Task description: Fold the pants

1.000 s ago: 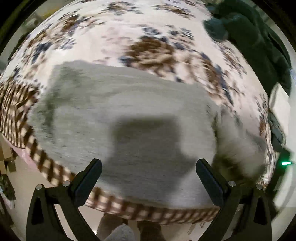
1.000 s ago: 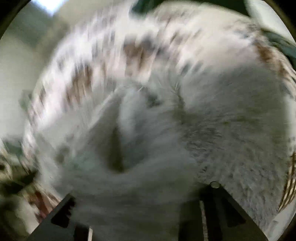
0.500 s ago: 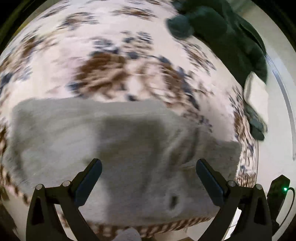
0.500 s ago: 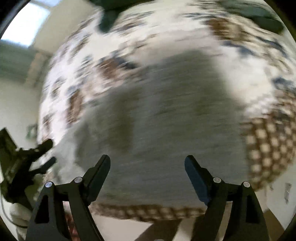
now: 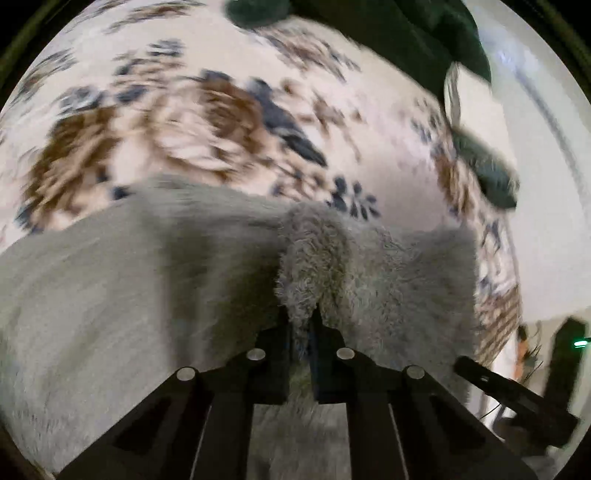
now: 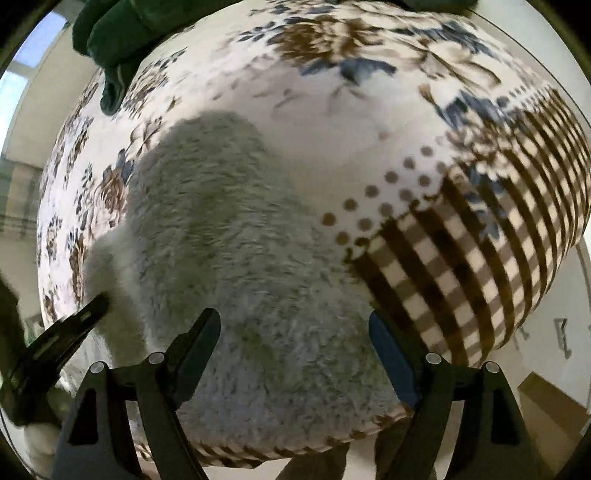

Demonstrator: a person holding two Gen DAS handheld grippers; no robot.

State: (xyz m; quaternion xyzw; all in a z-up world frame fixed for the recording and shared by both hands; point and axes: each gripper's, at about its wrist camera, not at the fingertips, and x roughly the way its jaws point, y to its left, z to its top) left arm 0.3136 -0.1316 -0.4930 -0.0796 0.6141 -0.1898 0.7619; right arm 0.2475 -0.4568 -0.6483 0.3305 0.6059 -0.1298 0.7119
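The fuzzy grey pants (image 5: pixel 140 280) lie on a floral bedspread (image 5: pixel 207 107). My left gripper (image 5: pixel 301 321) is shut on a raised fold of the pants (image 5: pixel 314 254) near their right end. In the right wrist view the pants (image 6: pixel 236 258) spread below my right gripper (image 6: pixel 293 332), which is open and empty just above the fabric near the bed's front edge. The left gripper's finger (image 6: pixel 79 317) shows at the left of that view, against the pale end of the pants.
Dark green clothing (image 5: pixel 413 33) lies at the far side of the bed, also in the right wrist view (image 6: pixel 122 33). The bedspread has a brown checked border (image 6: pixel 476 258) at the right edge. Floor lies below the bed's front edge.
My left gripper has gone from open to shut on a fold of the pants at their right end. My right gripper has stayed open and shifted toward the bed's right corner.
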